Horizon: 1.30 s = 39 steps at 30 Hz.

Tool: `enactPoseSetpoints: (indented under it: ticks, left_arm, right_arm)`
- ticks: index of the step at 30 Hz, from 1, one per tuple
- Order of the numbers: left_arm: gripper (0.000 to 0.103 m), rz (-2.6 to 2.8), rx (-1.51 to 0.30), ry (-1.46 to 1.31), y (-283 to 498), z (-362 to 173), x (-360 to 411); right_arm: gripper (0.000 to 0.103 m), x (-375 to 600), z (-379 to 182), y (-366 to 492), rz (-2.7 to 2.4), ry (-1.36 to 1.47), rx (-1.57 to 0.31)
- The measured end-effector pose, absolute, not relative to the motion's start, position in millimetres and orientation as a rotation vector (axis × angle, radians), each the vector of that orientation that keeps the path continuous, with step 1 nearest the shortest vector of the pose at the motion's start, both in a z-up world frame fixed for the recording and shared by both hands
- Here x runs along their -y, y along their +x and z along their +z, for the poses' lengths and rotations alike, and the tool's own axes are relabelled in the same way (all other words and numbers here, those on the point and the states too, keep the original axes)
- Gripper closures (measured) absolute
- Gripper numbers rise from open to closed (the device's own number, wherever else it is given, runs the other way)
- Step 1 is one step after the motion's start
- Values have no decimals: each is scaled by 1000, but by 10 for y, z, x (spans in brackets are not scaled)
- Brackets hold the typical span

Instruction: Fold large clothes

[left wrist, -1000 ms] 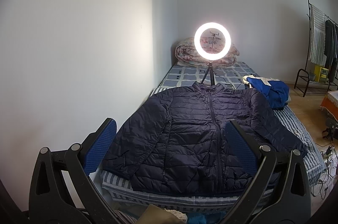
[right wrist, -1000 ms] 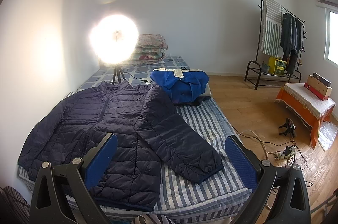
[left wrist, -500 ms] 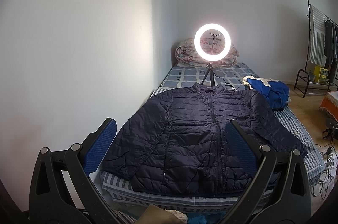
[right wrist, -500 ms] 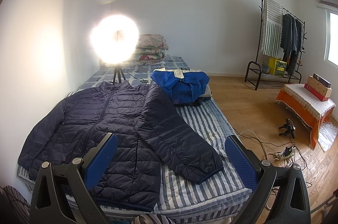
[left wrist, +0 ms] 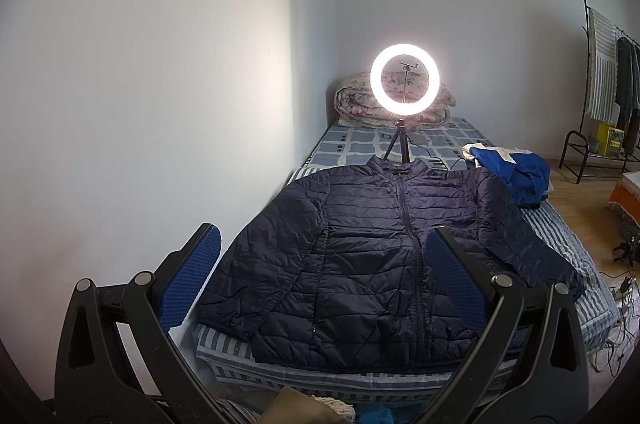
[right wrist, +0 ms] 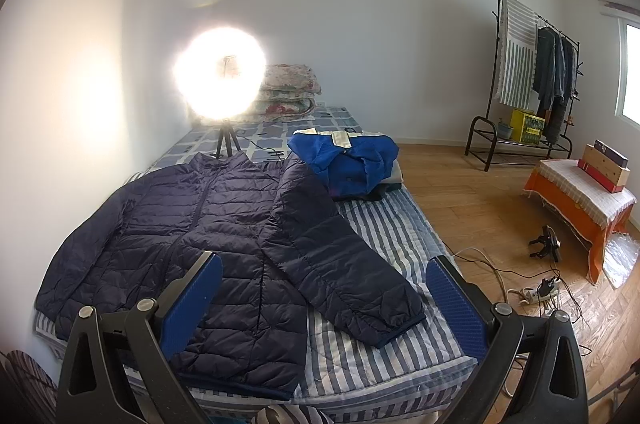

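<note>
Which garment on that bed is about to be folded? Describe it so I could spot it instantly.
Start at the striped bed against the wall. In front of the glowing ring light lies the navy puffer jacket, spread flat, zipped, sleeves out. Unlike the crumpled bright blue jacket beside it, it is dark and quilted.

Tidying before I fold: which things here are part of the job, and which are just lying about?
Job: navy jacket, bed, blue jacket.
Lying about: ring light, quilt, clothes rack, cables, boxes.

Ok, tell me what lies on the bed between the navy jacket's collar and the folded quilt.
The ring light on its tripod, standing on bare checked sheet between navy jacket and quilt; left wrist view shows it.
</note>
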<state>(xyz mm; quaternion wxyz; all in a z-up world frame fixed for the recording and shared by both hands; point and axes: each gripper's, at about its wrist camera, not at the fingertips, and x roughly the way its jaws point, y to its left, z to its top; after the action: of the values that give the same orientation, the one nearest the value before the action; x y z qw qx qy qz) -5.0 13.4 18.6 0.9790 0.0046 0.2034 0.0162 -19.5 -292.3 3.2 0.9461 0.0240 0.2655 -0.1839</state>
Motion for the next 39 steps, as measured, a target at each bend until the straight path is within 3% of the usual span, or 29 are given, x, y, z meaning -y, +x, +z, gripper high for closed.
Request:
enactPoseSetpoints:
  ticks: [24,39]
  left_arm:
    - [0,93,-436,22,12,-56,-324]
    - [0,161,-476,32,21,-268,-606]
  right_arm:
    - [0,2636,-57,-10,-288,13,-541]
    - [0,1877,-145,564,-100,-94,-501]
